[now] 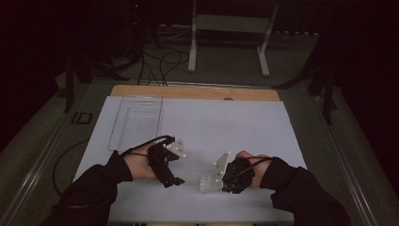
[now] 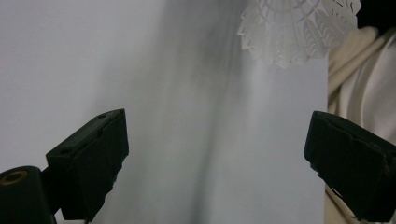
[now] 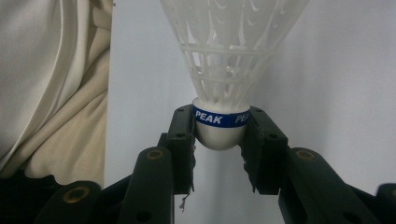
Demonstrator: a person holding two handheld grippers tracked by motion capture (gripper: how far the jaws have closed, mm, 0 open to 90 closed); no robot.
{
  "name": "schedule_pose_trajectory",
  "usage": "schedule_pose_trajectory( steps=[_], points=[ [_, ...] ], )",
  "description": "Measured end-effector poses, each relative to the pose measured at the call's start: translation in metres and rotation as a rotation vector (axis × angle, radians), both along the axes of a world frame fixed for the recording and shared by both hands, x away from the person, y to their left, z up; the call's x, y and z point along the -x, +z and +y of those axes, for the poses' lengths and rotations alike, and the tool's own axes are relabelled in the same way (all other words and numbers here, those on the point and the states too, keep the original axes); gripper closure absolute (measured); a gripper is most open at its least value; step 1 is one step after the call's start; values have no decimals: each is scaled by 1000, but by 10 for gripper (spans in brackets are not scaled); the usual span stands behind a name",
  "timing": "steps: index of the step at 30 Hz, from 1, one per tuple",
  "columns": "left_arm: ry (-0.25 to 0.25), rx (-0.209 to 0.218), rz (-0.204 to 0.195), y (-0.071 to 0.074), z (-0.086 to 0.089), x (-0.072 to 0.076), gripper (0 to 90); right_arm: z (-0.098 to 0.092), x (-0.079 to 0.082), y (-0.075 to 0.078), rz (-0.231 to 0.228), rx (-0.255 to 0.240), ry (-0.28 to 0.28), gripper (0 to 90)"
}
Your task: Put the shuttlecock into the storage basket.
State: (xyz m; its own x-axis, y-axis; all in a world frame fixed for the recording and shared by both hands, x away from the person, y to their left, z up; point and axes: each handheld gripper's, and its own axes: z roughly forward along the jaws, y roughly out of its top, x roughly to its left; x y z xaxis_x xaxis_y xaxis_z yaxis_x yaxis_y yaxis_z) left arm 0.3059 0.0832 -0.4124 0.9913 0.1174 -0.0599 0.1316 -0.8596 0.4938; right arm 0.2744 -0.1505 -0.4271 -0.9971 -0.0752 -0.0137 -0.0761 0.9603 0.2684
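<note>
The right claw (image 3: 219,135) pinches a white plastic shuttlecock (image 3: 224,70) by its rounded cork, one jaw on each side of the blue band that reads PEAK. In the right gripper view the skirt rises straight away from the jaws, its ribbed lattice fanning out toward the top edge, and the cork's round tip hangs free between the jaws. Pale cloth (image 3: 51,84) lies in folds along the left of that view, beside the white sheet (image 3: 336,70).

In the high view the right claw (image 1: 217,178) sits low over the white sheet (image 1: 226,122) covering the tabletop (image 1: 188,91), pointing toward the left hand, with the shuttlecock (image 1: 210,181) at its tip just above the sheet. The left claw (image 1: 176,181) is near it but apart, angled toward it.

The left claw (image 2: 215,154) is spread wide with nothing between its jaws; they frame bare sheet. The shuttlecock's skirt (image 2: 299,28) shows at the top of the left gripper view, well clear of both jaws.

A clear tray (image 1: 136,122) rests on the sheet's far left part, apart from both hands
</note>
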Motion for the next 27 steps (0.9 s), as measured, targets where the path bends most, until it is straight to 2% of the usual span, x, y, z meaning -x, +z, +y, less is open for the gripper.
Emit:
schedule_pose_trajectory(
  steps=[3,4,6,10,16,18,20,22,27],
  points=[
    [-11,-18,8,0,-4,-1,100,1,0,0,0,0,8,662],
    [-28,-46,22,-1,-9,-2,109,1,0,0,-2,-1,11,662],
    [-42,-66,43,-2,-13,-3,128,2,1,-1,1,2,11,662],
    [-63,-97,41,-3,-22,-4,138,3,1,-2,2,6,14,662],
    [-100,-86,62,-1,-33,-2,164,4,2,-4,1,7,13,662],
    [-109,-91,53,0,-37,-1,175,4,2,-4,2,12,14,662],
    [-114,-76,50,1,-40,-1,192,4,2,-4,4,8,18,662],
    [-118,-68,41,2,-43,-1,227,5,3,-4,-2,5,18,662],
    [-147,-63,50,4,-51,-5,332,7,4,-2,-8,0,26,662]
  ],
)
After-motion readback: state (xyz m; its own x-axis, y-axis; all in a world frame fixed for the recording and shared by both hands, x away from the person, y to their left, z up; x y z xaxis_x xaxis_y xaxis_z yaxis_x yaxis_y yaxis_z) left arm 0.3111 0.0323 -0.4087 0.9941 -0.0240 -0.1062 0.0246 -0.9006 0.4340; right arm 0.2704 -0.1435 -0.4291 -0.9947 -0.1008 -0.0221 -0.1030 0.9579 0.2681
